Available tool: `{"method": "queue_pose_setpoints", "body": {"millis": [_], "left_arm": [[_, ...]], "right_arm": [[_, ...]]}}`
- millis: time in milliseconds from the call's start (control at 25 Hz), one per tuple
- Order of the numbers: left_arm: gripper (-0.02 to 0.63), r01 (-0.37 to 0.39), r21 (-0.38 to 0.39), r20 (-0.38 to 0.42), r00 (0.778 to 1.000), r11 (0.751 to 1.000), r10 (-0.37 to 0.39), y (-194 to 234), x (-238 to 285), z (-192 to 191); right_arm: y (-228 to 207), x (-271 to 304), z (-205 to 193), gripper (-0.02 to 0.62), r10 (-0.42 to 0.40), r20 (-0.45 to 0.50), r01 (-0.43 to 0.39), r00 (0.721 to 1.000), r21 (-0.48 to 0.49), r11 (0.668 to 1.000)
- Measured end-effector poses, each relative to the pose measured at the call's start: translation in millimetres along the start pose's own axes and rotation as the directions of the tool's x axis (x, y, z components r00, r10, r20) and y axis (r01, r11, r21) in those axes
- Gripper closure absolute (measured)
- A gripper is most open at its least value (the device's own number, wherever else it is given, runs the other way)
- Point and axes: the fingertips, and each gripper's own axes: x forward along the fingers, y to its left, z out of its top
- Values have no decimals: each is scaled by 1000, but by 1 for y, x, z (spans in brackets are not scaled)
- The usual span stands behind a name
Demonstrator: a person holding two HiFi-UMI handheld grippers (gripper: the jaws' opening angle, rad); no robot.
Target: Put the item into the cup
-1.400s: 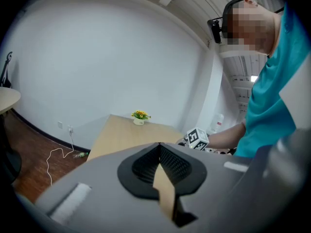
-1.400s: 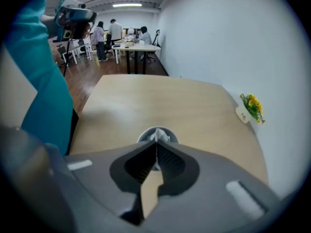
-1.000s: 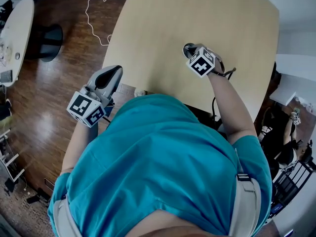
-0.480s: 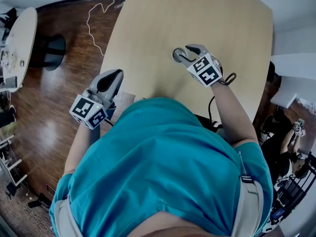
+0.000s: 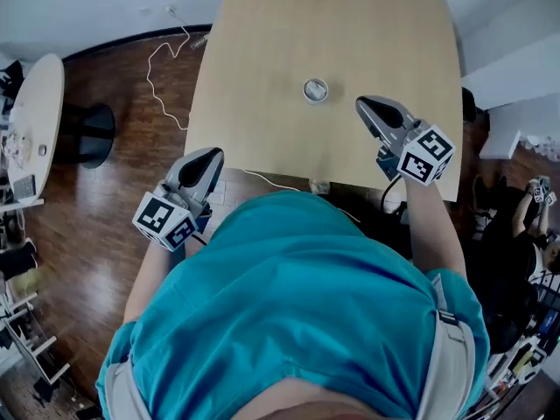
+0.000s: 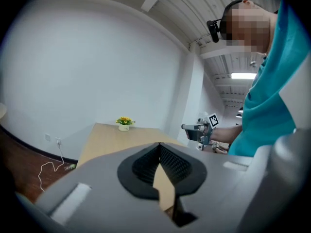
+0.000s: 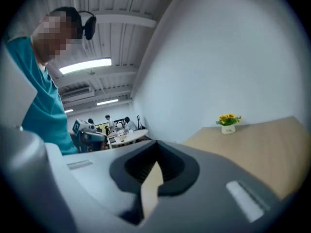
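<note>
Looking down in the head view, the cup (image 5: 315,89) stands upper centre on the table (image 5: 254,112); no item lies outside it, so it is probably already inside.

Left gripper view: the left gripper (image 6: 159,144) has its jaws pressed together, empty.

Right gripper view: the right gripper (image 7: 158,142) has its jaws closing together on nothing, so little seems left.

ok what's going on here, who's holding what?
A person in a teal shirt holds a hand-held gripper in each hand at the near side of a wooden table. The cup stands alone on the table, untouched; what is inside is too small to tell. The right hand-held gripper hangs beside the cup, apart from it, jaws closing shut on nothing. The left hand-held gripper is at the near-left corner, shut and empty.
</note>
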Motion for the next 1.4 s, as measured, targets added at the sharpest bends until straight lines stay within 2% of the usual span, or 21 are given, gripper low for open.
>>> {"method": "queue_pose_setpoints", "body": {"millis": [120,240,400,600,720,840,920,1000,1120,1400], "left_arm": [[604,102,16,-5,995,995,-102,-8,-38,-17],[604,200,37,-51,979,979,-198,-23,-71,-36],[604,257,33,-31,966,966,-256,-59,-109,-34],[604,234,47,36,971,971,-236,-131,-119,-28],[604,208,66,53,976,976,-212,-183,-121,-41],[604,166,25,58,984,986,-167,-235,-123,-62],[604,169,8,65,984,986,-169,-270,-127,-73],[604,167,30,61,984,985,-169,-296,-133,-79],[604,141,47,72,987,989,-144,-311,-153,-82],[604,106,53,73,991,993,-110,-299,-181,-89]], "right_arm": [[57,-20,6,595,-82,89,77,993,63,995],[118,-45,-4,595,-161,152,140,975,141,980],[188,-87,-6,595,-198,133,187,971,90,978],[224,-180,-13,595,-210,177,197,962,85,977],[239,-235,-36,595,-203,153,198,967,49,979],[254,-287,-66,595,-209,115,207,971,26,978],[259,-311,-80,595,-218,94,216,972,26,976],[260,-324,-90,595,-235,92,231,968,53,972],[272,-332,-103,595,-241,114,230,964,99,968],[286,-321,-129,595,-268,95,256,959,121,959]]}}
